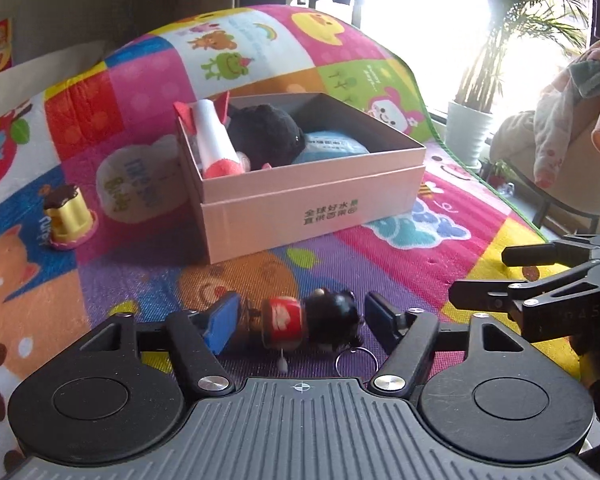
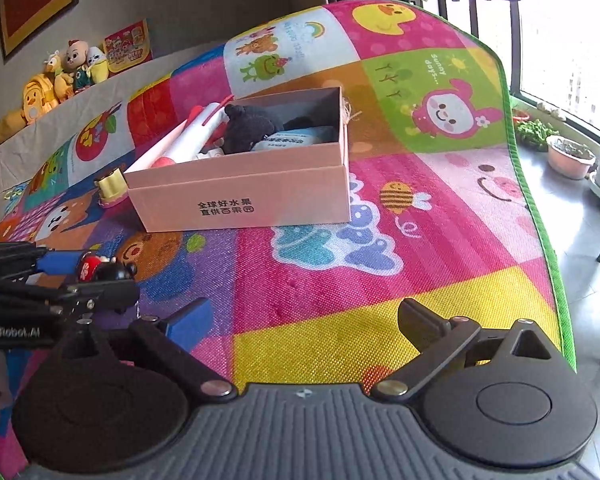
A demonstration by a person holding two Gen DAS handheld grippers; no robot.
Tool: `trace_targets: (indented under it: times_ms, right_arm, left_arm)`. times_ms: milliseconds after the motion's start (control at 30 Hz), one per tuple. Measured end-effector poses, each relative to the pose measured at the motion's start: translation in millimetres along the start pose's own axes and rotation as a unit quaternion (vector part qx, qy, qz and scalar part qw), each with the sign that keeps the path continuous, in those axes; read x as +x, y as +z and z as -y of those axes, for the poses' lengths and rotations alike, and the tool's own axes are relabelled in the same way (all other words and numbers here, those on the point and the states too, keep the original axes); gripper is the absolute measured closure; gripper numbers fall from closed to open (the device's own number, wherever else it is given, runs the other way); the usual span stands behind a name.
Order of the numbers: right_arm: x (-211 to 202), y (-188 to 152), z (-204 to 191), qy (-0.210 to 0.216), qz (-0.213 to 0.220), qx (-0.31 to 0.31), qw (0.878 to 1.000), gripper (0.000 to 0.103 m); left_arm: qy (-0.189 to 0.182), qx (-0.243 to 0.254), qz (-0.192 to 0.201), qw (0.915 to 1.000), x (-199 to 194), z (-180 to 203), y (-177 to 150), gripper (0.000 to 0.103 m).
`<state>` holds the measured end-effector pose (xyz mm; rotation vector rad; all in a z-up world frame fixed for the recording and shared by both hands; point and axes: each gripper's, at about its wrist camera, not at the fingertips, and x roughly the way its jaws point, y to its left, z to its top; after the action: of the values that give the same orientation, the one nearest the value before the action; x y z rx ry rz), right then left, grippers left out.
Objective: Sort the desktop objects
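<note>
A small doll keychain (image 1: 308, 322) with a red body and black head lies on its side on the colourful mat, between the spread fingers of my left gripper (image 1: 300, 320); the pads stand apart from it. It also shows in the right wrist view (image 2: 104, 268). A pink cardboard box (image 1: 312, 204) stands behind, holding a white and red plush rocket (image 1: 216, 144), a black plush (image 1: 264, 132) and a blue packet (image 1: 332, 146). My right gripper (image 2: 304, 320) is open and empty over the mat, right of the left gripper.
A gold cup toy with a dark top (image 1: 66, 216) stands left of the box. The play mat (image 2: 380, 280) ends in a green edge at the right, with floor and plant pots (image 2: 570, 156) beyond. Plush toys (image 2: 68, 72) sit on a ledge at the back left.
</note>
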<state>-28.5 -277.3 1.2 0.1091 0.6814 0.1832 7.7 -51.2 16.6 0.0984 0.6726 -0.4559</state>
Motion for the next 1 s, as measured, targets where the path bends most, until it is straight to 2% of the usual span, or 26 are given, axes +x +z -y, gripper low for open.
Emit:
trace_targets:
  times_ms: [33,100,133,200,233,267,300,367,433,467,533,600,833,1000]
  right_arm:
    - [0.3,-0.9,2.4,0.0,-0.001,0.006,1.0,0.004]
    - [-2.6,-0.9,4.6,0.003,0.009,0.012,1.0,0.002]
    - [-2.8,-1.6,4.6,0.003,0.011,0.013,1.0,0.002]
    - [-1.6,-2.3,3.9,0.003,0.01,0.012,1.0,0.002]
    - [-0.9,-2.2,3.5,0.003,0.01,0.012,1.0,0.002]
    - [-0.2,-2.1,2.7,0.003,0.009,0.011,1.0,0.002]
    - [0.5,-1.8,1.6,0.003,0.009,0.009,1.0,0.002]
    - [0.6,-1.9,-0.5,0.003,0.01,0.004,1.0,0.002]
    - [0.8,-2.2,-2.0,0.001,0.011,0.0,1.0,0.002]
    - [0.3,-2.6,-2.3,0.0,0.011,0.0,1.0,0.002]
    - [1.3,-2.4,-1.9,-0.001,0.009,0.001,1.0,0.001]
    - [2.6,-1.9,-1.2,-0.003,0.006,0.004,1.0,0.0]
    - [3.8,-2.0,-0.3,-0.001,0.003,0.005,1.0,0.0]
    - [4.4,-1.8,0.1,0.0,0.003,0.006,1.0,0.0]
  left_arm:
    - [-0.01,-0.004,0.003,0.9999,0.6,-5.8,4.1,0.014]
    - [0.001,-0.028,0.027,0.9992,-3.8,-24.9,14.7,0.008]
    - [0.021,-0.052,0.042,0.9976,-7.1,-38.7,20.4,0.008]
    - [0.085,-0.101,0.067,0.989,-7.9,-70.3,31.8,0.007]
    - [0.132,-0.114,0.068,0.9823,-3.3,-86.4,36.7,0.007]
    - [0.175,-0.117,0.059,0.9758,5.4,-101.2,40.9,0.008]
    - [0.199,-0.118,0.049,0.9717,14.5,-112.4,43.2,0.01]
    - [0.22,-0.119,0.021,0.968,37.2,-134.9,46.0,0.018]
    - [0.216,-0.122,-0.006,0.9687,56.7,-148.2,47.2,0.028]
    - [0.214,-0.124,-0.011,0.9688,62.9,-151.8,47.6,0.027]
    - [0.217,-0.119,-0.002,0.969,66.5,-152.4,49.1,0.03]
    - [0.209,-0.119,-0.002,0.9706,67.2,-152.9,50.0,0.042]
    - [0.184,-0.087,-0.011,0.979,46.7,-135.3,40.9,0.043]
    - [0.102,-0.051,-0.012,0.9935,-6.1,-87.2,6.0,0.043]
